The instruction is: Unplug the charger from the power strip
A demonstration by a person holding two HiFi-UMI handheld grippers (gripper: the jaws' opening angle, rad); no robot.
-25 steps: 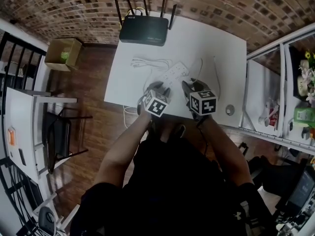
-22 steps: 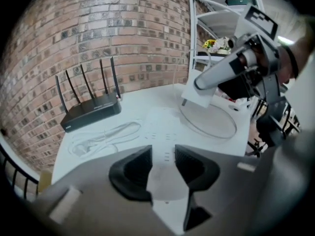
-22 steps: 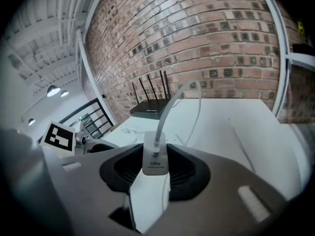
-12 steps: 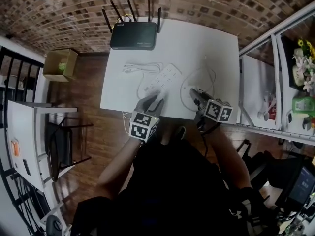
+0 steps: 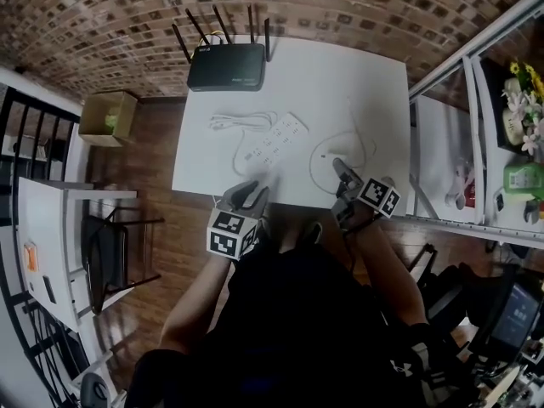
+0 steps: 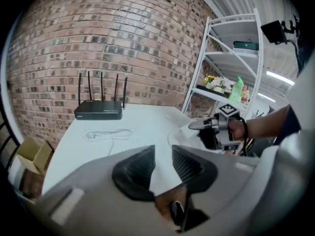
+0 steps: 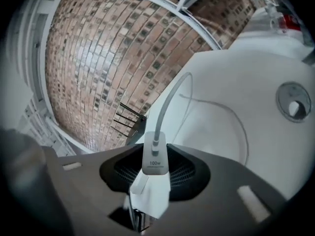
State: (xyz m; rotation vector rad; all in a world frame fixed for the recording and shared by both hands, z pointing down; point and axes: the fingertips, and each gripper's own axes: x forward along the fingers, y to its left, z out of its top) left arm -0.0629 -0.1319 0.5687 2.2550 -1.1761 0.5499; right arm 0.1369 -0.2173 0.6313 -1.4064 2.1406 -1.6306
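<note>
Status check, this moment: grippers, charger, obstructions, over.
Right gripper shut on charger, unplugged, clear of power strip. Left gripper jaws have just been closing, nothing between them. Nothing in the way.

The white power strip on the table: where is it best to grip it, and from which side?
Grip the power strip across its narrow width, by the two long sides, near its nearer end. Come from above: it lies flat and slanted on the table, so jaws must turn to match its slant; its length looks too wide to span.
</note>
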